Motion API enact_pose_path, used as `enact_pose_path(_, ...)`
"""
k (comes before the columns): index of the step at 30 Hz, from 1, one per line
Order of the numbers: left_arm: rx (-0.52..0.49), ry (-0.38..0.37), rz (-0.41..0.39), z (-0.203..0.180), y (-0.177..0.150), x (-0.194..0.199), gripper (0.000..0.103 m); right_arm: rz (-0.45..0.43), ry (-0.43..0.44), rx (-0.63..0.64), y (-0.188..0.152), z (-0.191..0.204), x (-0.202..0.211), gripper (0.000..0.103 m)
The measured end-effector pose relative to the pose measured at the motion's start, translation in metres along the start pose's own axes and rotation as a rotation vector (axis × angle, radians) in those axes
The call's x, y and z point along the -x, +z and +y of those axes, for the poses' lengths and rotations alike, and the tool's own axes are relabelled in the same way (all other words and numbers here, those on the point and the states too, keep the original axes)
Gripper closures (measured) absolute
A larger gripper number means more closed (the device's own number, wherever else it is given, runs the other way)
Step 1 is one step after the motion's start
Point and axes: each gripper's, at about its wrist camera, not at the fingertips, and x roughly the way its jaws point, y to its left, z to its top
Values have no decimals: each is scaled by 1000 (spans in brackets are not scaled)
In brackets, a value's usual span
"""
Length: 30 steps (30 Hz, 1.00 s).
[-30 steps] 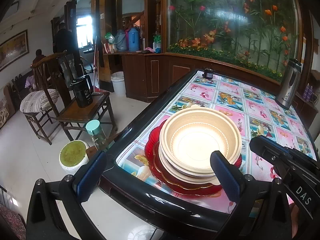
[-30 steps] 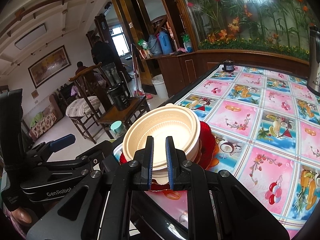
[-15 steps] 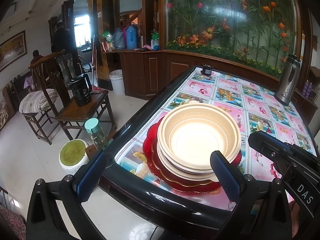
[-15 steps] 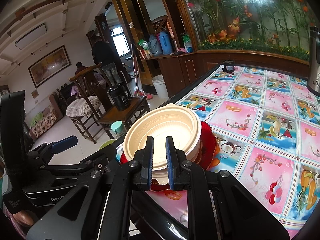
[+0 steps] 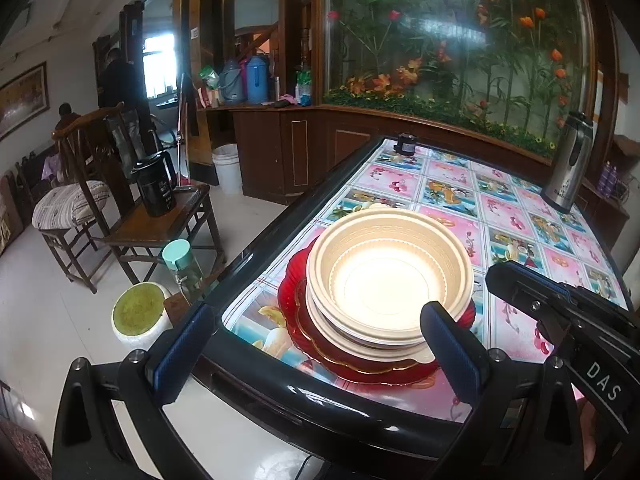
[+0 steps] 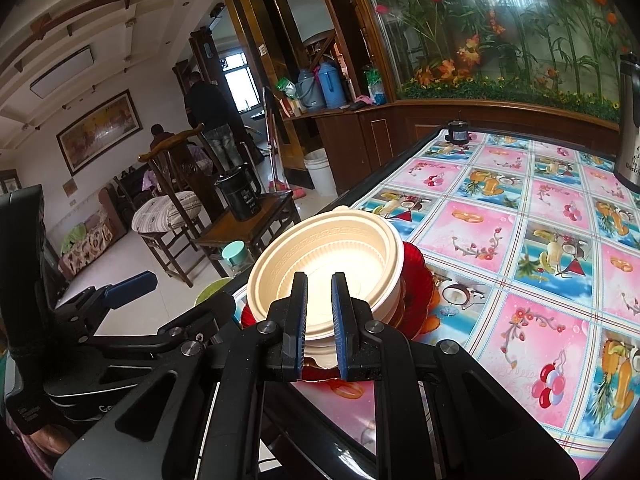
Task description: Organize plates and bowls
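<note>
Near the tabletop's (image 5: 516,216) front edge, cream ribbed bowls (image 5: 390,276) were stacked on red scalloped plates (image 5: 292,300). The left gripper (image 5: 316,350) was spread wide, empty; the right gripper (image 6: 319,312) nearly closed, holding nothing.

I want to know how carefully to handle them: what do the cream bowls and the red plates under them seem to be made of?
Cream bowls: probably thin moulded plastic or pulp, disposable kind; matte, with a fine embossed band under the rim. Red plates: probably glass or hard clear plastic; translucent, glossy, fluted, one with a gold-looking edge. Which of the two cannot be told.
</note>
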Motion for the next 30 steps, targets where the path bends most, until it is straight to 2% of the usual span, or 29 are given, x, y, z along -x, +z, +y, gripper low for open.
enact_pose_path(19, -6, -10, 58, -2, 2, -6, 0, 3, 1, -3, 0, -1, 0, 91)
enact_pose_path(22, -29, 13, 63, -4, 6, -7, 0, 4, 2, -1, -2, 0, 0, 91)
enact_pose_path(25, -60, 99, 49, -5, 10, -8, 0, 3, 2, -4, -1, -1, 0, 91)
enact_pose_path(27, -97, 129, 46, -7, 11, -9, 0, 3, 2, -4, -1, -1, 0, 91)
enact_pose_path(29, -116, 125, 51, -7, 11, -10, 0, 4, 1, -5, -1, 0, 0, 91)
enact_pose_path(30, -116, 99, 65, -7, 12, -10, 0, 3, 2, -4, -1, -1, 0, 91)
